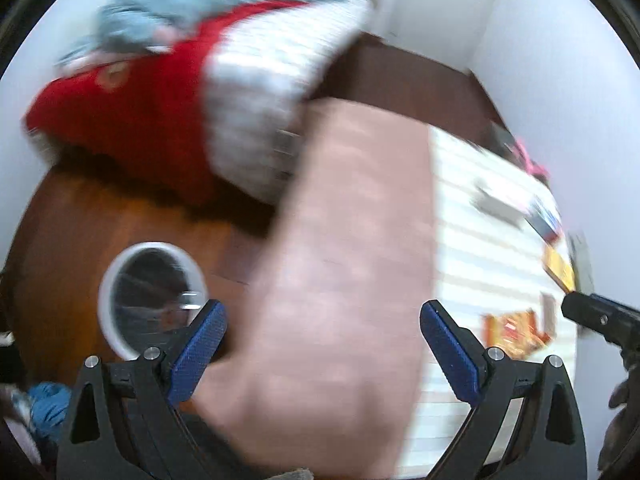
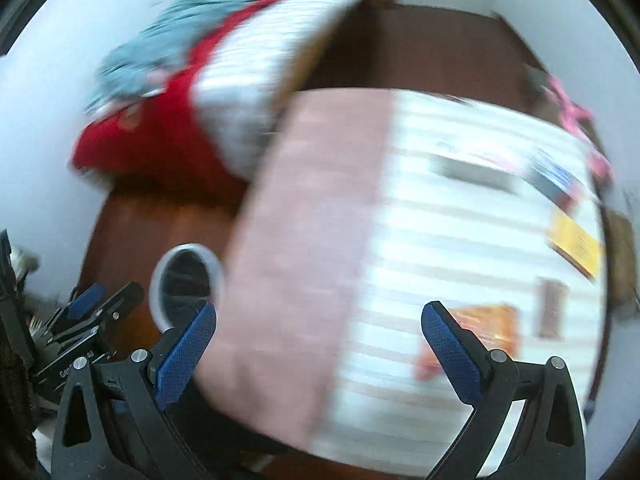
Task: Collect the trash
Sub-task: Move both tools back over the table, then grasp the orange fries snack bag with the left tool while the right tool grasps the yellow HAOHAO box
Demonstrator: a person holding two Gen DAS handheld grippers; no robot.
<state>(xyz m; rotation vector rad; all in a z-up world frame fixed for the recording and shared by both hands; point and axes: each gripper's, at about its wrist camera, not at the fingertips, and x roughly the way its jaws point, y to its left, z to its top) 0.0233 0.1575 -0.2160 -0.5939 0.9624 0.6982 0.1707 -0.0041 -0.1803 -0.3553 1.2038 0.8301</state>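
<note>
Both views blurred; wrappers (image 2: 468, 340) lower right on striped sheet (image 2: 440, 240), print unreadable. Bin (image 1: 108, 292) lower left, partly behind left gripper (image 1: 322, 344), jaws wide, empty. Right gripper (image 2: 318, 344) likewise spread, holding nothing. Left gripper's whole frame seen only from right wrist.

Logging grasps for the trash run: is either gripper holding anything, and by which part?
Nothing is held. The left gripper and right gripper are both open and empty.
</note>
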